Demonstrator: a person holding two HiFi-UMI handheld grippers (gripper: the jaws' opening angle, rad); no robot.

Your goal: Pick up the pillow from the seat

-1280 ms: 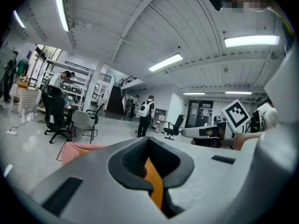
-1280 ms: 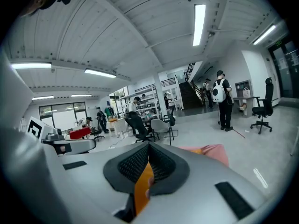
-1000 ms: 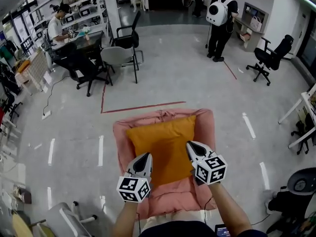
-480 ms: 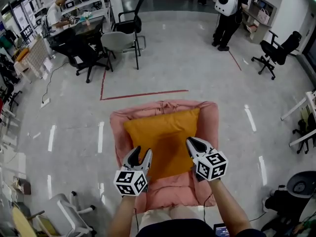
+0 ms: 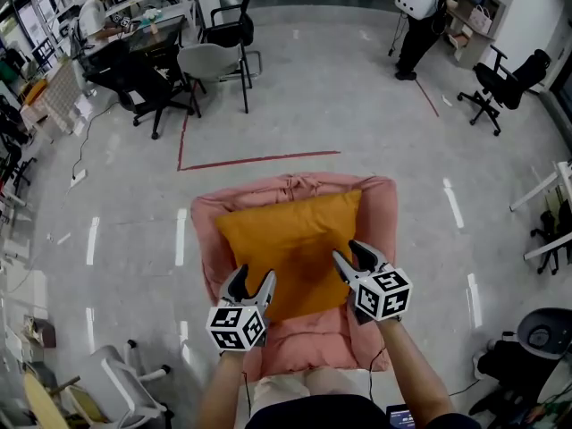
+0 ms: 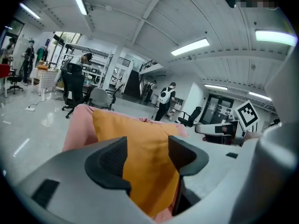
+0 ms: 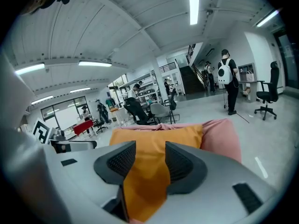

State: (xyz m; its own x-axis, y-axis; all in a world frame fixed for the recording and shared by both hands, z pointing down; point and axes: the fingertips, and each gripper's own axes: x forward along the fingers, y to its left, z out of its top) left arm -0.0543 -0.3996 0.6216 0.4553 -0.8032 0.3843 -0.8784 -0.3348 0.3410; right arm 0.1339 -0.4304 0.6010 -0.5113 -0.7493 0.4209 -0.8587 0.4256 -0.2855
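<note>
The step in hand is the approach. The orange pillow (image 5: 290, 253) lies flat on the pink seat (image 5: 380, 206), untouched, and both grippers hang at its near edge. The left gripper (image 5: 254, 278) is at the near-left corner and the right gripper (image 5: 351, 253) is at the right edge.

Both grippers' jaws have just been opening and stand about half apart. In each gripper view the pillow's edge shows in the gap, but the pads do not press on it, so neither gripper holds anything.

Next, I judge, each gripper must push on until the pillow's edge sits well between its pads. Both then close together and lift evenly, taking the soft cloth without catching the seat beneath.

Count: one pillow, one seat, two grippers.
</note>
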